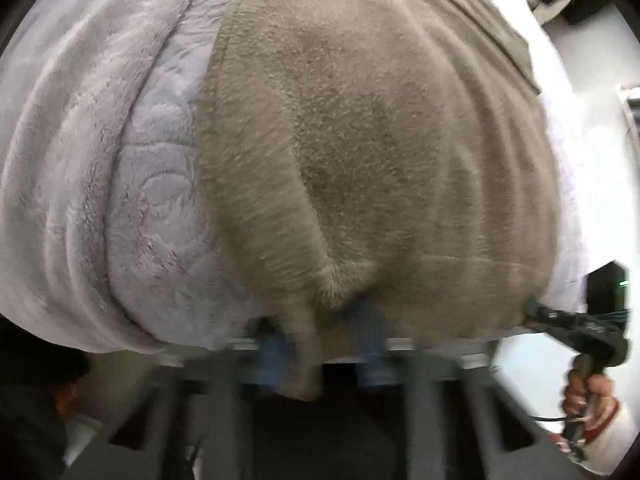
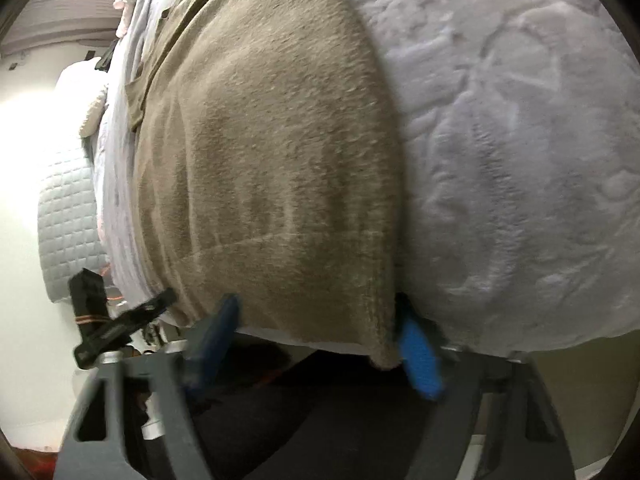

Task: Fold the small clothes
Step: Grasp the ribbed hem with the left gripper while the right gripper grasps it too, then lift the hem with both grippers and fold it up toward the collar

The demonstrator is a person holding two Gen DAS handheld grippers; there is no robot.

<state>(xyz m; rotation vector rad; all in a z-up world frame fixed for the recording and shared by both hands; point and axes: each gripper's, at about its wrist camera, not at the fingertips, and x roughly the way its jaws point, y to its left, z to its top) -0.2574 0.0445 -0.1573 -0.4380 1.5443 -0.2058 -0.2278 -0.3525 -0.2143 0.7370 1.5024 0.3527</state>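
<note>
A beige fleece cloth lies spread on a pale lilac plush blanket. At its near edge my left gripper is shut on a gathered fold, and a strip of the cloth hangs between the blurred blue fingers. In the right wrist view the same beige cloth fills the middle. My right gripper stands open astride its near edge, with one blue finger beside the hanging corner and the other well apart. Each gripper shows in the other's view, the right and the left.
A darker beige garment lies beyond the cloth. White sheets and a quilted grey cover run along the bed's side. More pale clothes sit at the far end. A hand holds the right gripper's handle.
</note>
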